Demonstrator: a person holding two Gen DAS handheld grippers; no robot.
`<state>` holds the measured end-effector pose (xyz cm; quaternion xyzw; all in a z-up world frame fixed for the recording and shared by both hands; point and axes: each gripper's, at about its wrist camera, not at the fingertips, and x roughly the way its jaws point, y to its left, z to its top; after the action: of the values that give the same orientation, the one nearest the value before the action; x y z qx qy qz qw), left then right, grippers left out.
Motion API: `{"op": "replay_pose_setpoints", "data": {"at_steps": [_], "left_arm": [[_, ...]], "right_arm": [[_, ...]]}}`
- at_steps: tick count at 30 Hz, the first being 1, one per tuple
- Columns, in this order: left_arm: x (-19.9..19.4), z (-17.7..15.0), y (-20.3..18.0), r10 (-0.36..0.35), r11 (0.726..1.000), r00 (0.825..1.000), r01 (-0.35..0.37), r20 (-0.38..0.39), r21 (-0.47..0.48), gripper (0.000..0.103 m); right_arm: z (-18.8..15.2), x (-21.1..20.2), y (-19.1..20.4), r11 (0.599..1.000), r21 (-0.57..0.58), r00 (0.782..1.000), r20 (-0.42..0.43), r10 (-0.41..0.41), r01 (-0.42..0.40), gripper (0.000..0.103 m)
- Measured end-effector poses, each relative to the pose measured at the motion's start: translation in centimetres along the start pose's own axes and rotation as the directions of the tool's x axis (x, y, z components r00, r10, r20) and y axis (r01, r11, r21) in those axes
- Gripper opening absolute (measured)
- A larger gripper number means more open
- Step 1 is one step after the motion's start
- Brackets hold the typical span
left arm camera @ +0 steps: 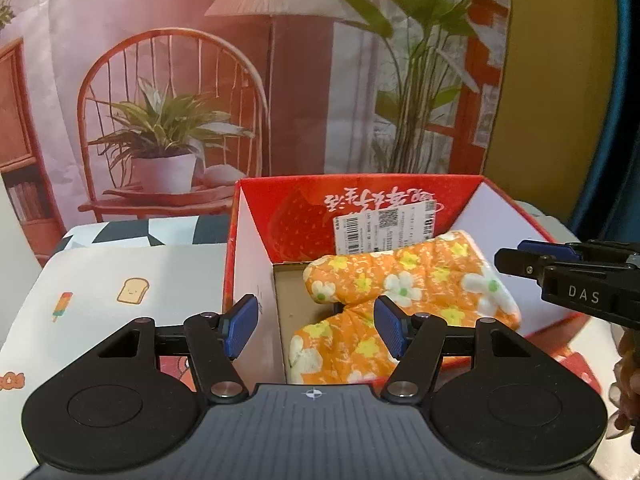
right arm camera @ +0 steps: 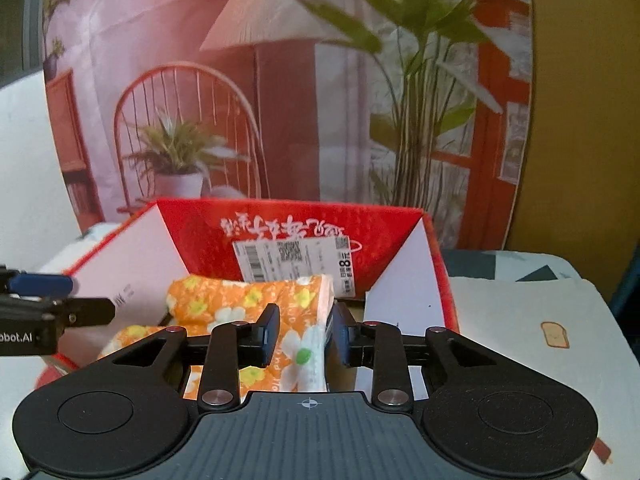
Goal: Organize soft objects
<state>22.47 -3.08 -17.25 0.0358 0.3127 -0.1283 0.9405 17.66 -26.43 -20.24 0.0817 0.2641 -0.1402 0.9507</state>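
Observation:
An orange oven mitt [left arm camera: 420, 280] with white and yellow flowers lies in a red cardboard box [left arm camera: 360, 196], and a second one [left arm camera: 340, 352] lies under it at the near end. My left gripper [left arm camera: 316, 326] is open and empty, hovering over the box's near left wall. In the right wrist view my right gripper [right arm camera: 306, 330] has its jaws partly closed around the white cuff of the upper mitt [right arm camera: 308, 344]; it also shows in the left wrist view [left arm camera: 560, 268] at the box's right side.
The box stands on a white cloth [left arm camera: 120, 280] printed with toast and ice-lolly pictures. A printed backdrop [left arm camera: 240, 80] of a chair, lamp and plants hangs close behind. A white shipping label [left arm camera: 384, 228] is stuck inside the box's far wall.

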Motion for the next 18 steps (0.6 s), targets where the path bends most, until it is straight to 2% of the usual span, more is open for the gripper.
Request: {"op": "replay_pose_setpoints", "data": {"at_steps": [8, 11, 13, 18], "left_arm": [[-4.6, -1.5, -0.4, -0.048, 0.999, 0.999, 0.048, 0.026, -0.012, 0.065], [-5.6, -2.5, -0.8, -0.044, 0.999, 0.999, 0.044, 0.017, -0.012, 0.062], [-6.0, -3.3, -0.9, -0.056, 0.998, 0.998, 0.056, 0.008, -0.028, 0.056], [-6.4, -6.3, -1.4, -0.051, 0.997, 0.999, 0.051, 0.001, -0.050, 0.054]], "right_arm": [[-1.6, -4.9, 0.4, 0.996, 0.051, 0.993, 0.095, 0.066, -0.071, 0.027], [-2.7, -6.5, 0.8, 0.995, 0.053, 0.990, 0.117, 0.079, -0.086, 0.027], [-3.7, -7.4, 1.0, 0.994, 0.056, 0.989, 0.118, 0.088, -0.095, 0.027], [-6.5, -8.1, 1.4, 0.993, 0.071, 0.994, 0.070, 0.089, -0.094, 0.028]]}}
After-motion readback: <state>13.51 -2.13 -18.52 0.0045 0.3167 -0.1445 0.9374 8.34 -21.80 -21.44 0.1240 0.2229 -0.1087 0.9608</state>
